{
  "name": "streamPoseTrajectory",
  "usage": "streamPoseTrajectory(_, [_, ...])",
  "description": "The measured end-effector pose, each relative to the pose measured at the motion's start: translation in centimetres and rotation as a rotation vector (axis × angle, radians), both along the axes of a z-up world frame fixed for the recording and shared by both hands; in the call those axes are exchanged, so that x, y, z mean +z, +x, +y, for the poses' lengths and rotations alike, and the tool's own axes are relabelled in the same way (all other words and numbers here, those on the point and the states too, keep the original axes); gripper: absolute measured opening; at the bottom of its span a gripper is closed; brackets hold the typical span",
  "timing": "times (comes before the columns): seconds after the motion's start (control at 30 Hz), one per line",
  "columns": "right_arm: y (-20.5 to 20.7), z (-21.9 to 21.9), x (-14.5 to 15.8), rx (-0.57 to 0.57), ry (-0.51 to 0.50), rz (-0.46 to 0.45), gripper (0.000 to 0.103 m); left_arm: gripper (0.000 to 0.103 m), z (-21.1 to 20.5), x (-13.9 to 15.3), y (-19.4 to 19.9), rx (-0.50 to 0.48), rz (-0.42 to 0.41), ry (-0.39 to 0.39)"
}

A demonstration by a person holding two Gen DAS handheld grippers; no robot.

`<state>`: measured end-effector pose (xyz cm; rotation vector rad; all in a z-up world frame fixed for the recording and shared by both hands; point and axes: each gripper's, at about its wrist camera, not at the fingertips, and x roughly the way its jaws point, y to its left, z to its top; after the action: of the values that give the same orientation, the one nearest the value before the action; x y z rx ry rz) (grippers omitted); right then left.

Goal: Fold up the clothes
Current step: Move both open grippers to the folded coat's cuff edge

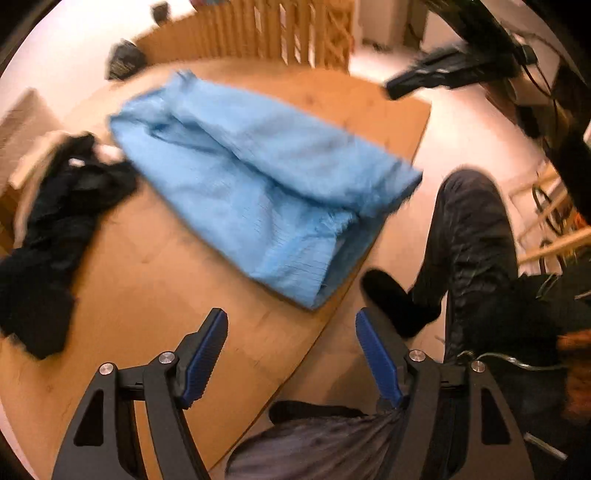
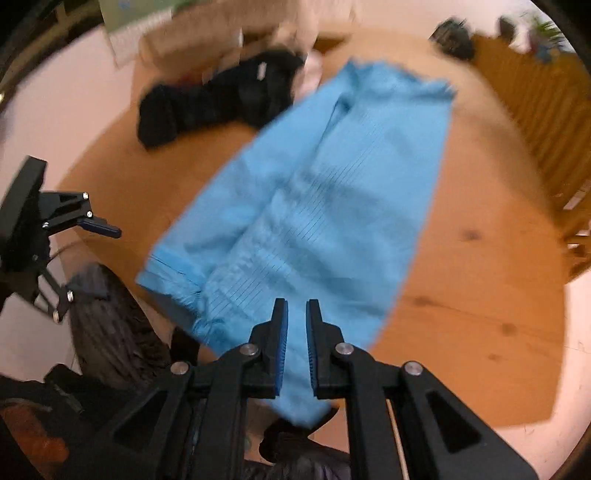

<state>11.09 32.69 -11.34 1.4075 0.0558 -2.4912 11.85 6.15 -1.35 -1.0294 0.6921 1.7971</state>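
A light blue garment (image 1: 258, 177) lies spread lengthwise on the round wooden table (image 1: 147, 277), with one end reaching the table's edge. My left gripper (image 1: 290, 314) hangs open and empty above that edge, a little short of the garment's corner. In the right wrist view the blue garment (image 2: 332, 206) runs from the far side of the table (image 2: 480, 277) to under my right gripper (image 2: 296, 301). Its jaws stand a narrow gap apart, and the cloth shows below them, not pinched. The left gripper (image 2: 107, 229) is off to the left, over the table's edge.
A heap of black clothes (image 1: 55, 221) (image 2: 207, 107) lies on the table beside the blue garment. A person's dark trouser leg (image 1: 472, 229) and black-socked foot (image 1: 395, 302) are beside the table. Wooden slatted furniture (image 1: 277, 29) (image 2: 554, 122) stands behind it.
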Motion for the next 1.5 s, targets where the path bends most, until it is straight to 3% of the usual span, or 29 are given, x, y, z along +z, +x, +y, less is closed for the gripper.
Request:
streamPoseTrajectory(0.07, [3.1,1.8,3.4,-0.022,-0.054,0.077,0.033,0.07,-1.6,1.9,0.3,0.025,0.055,0.027])
streamPoseTrajectory(0.17, [5.2,1.4,4.2,-0.04,0.016,0.162,0.051,0.072,-2.4,2.6,0.7,0.035,0.128,0.026])
streamPoseTrajectory(0.27, [5.9,0.5,0.1,-0.082,0.128,0.097,0.051,0.071,-0.9,0.0,0.2,0.013,0.047,-0.007])
streamPoseTrajectory(0.4, [4.4,0.4,-4.7,-0.113,0.057,0.008,0.051,0.071,1.4,-2.6,-1.0,0.023,-0.056,0.002])
streamPoseTrajectory(0.63, [3.9,-0.4,-8.7,-0.118,0.057,0.005,0.051,0.072,4.3,-3.8,-1.1,0.03,-0.048,-0.005])
streamPoseTrajectory(0.87, [5.1,-0.7,-9.5,-0.072,0.12,0.01,0.051,0.073,5.1,-5.1,0.1,-0.05,0.093,-0.089])
streamPoseTrajectory(1.13, [6.9,-2.1,-9.3,0.044,0.169,0.041,0.051,0.073,5.3,-5.9,0.0,-0.159,0.095,-0.142])
streamPoseTrajectory(1.27, [7.4,-4.6,-8.9,0.16,0.182,0.079,0.051,0.073,6.3,-6.0,0.7,-0.225,0.143,-0.163])
streamPoseTrajectory(1.5, [6.5,-7.9,-8.8,0.338,0.273,0.094,0.052,0.073,8.3,-6.3,1.6,-0.369,0.154,-0.177])
